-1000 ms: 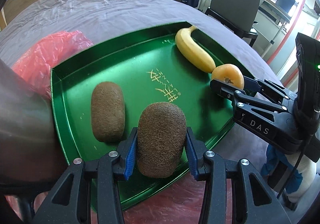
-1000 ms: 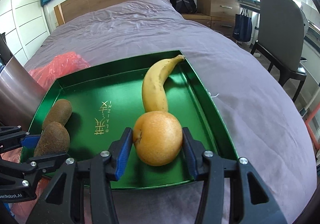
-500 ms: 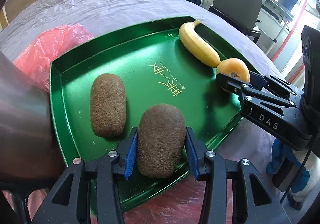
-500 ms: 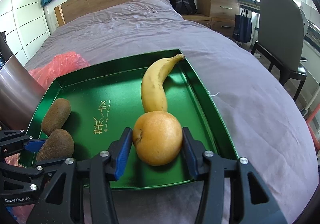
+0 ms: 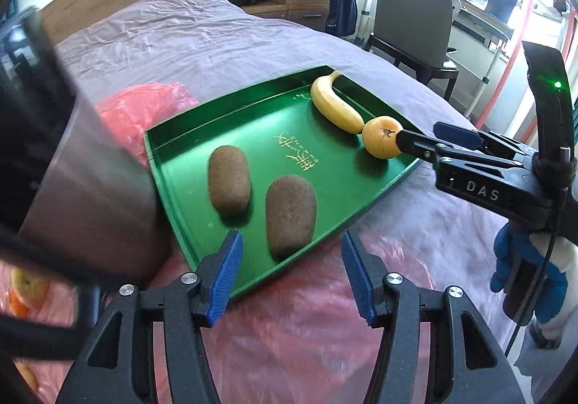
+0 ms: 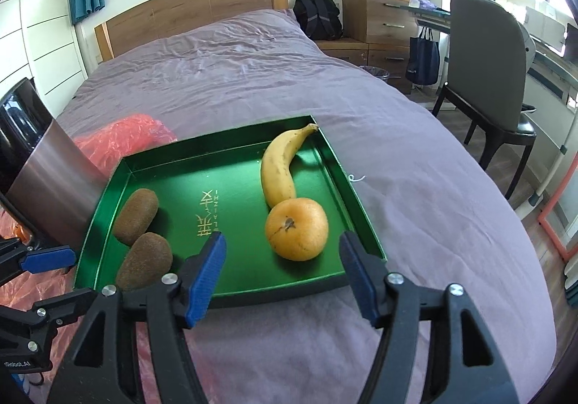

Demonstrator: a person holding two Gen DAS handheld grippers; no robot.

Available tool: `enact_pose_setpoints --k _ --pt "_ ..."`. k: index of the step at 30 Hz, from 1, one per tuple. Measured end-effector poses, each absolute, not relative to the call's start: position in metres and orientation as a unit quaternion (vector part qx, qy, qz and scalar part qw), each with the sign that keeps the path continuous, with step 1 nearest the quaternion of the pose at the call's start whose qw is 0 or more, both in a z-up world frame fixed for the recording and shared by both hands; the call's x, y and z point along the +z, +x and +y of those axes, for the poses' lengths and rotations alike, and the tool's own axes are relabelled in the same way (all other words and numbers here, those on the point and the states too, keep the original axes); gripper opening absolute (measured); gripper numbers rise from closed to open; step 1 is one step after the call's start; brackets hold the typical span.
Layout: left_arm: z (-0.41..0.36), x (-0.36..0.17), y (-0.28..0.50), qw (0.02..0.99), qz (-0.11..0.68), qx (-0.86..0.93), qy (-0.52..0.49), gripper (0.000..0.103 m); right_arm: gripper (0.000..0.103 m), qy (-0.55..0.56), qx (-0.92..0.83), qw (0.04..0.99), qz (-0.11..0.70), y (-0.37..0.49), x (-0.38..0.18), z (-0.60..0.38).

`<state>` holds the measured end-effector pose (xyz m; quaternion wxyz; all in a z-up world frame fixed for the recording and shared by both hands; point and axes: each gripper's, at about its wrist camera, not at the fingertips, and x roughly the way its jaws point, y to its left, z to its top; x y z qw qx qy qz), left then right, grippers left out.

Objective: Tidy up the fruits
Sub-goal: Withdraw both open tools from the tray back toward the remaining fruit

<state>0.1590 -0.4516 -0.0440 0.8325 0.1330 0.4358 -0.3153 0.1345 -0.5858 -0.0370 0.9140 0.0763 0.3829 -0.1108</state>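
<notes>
A green tray (image 5: 253,122) (image 6: 234,180) lies on the purple bed. In it are two brown kiwis, the far kiwi (image 5: 228,180) (image 6: 135,210) and the near kiwi (image 5: 290,216) (image 6: 144,265), plus a banana (image 5: 336,106) (image 6: 280,169) and an orange (image 5: 383,142) (image 6: 297,228) touching the banana's end. My left gripper (image 5: 290,277) (image 6: 61,277) hovers just behind the near kiwi, its jaws opening, with nothing pressed between them. My right gripper (image 6: 283,274) (image 5: 426,138) sits just behind the orange, jaws opening wide; the orange lies free in the tray.
A red plastic bag (image 5: 144,107) spreads under and left of the tray, with more fruit (image 5: 25,288) seen through it at lower left. A tall metal cylinder (image 6: 54,183) stands against the tray's left side. A grey chair (image 6: 487,71), dresser and backpack stand beyond the bed.
Both grippers have opened and pulled back and up from the tray. The near kiwi and the orange were let go and now rest in the tray.
</notes>
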Motion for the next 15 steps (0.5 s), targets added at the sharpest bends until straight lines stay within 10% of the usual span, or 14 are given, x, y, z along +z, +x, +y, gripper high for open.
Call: enact_pose_setpoints --k 15 --pt "-0.367 -0.036 0.071 0.895 0.324 -0.178 0.249 0.052 0.069 0.089 -0.059 0.922 0.373 0.049 -0.001 -0.508"
